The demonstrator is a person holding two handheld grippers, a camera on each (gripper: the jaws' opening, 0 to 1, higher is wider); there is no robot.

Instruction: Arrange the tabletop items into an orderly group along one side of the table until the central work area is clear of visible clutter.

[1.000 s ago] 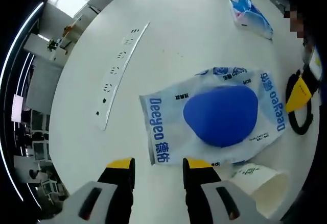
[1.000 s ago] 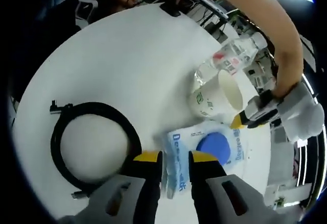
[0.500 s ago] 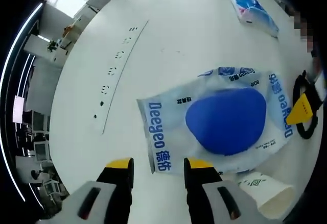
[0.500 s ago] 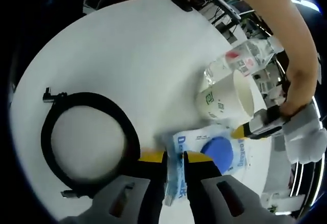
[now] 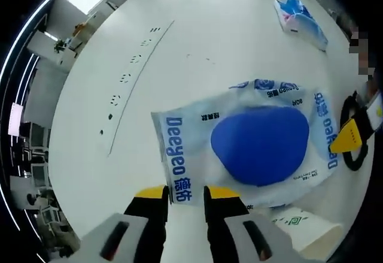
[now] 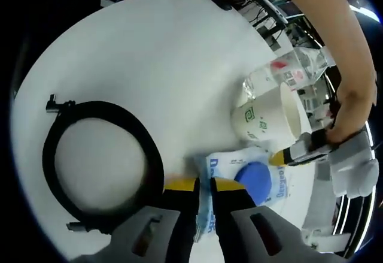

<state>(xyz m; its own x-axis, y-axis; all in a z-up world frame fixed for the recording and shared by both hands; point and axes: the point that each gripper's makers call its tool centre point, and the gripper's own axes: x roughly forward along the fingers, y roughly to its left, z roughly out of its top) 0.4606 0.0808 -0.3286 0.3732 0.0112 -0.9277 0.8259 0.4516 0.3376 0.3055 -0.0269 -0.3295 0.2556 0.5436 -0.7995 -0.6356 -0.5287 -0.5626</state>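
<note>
A flat white and blue Deeyeo pack (image 5: 257, 146) with a blue oval lies on the white table (image 5: 227, 41). Its near corner reaches between the jaws of my left gripper (image 5: 185, 194), which stand a little apart, open. My right gripper (image 6: 204, 184) is shut on the opposite edge of the pack (image 6: 254, 179); its yellow tip shows in the left gripper view (image 5: 349, 138). A paper cup (image 6: 263, 119) lies on its side beside the pack, with a clear plastic bottle (image 6: 281, 74) behind it. A black cable coil (image 6: 102, 161) lies left of my right gripper.
A blue tissue pack (image 5: 299, 17) lies at the far side of the table. A row of sockets (image 5: 134, 74) runs along the table surface on the left. A person's bare arm (image 6: 323, 35) reaches down to the left gripper (image 6: 284, 155). The cup (image 5: 305, 227) lies close to my left gripper.
My left gripper's jaws have narrowed and moved up to the pack's corner. My right gripper has shut on the pack's other edge.
</note>
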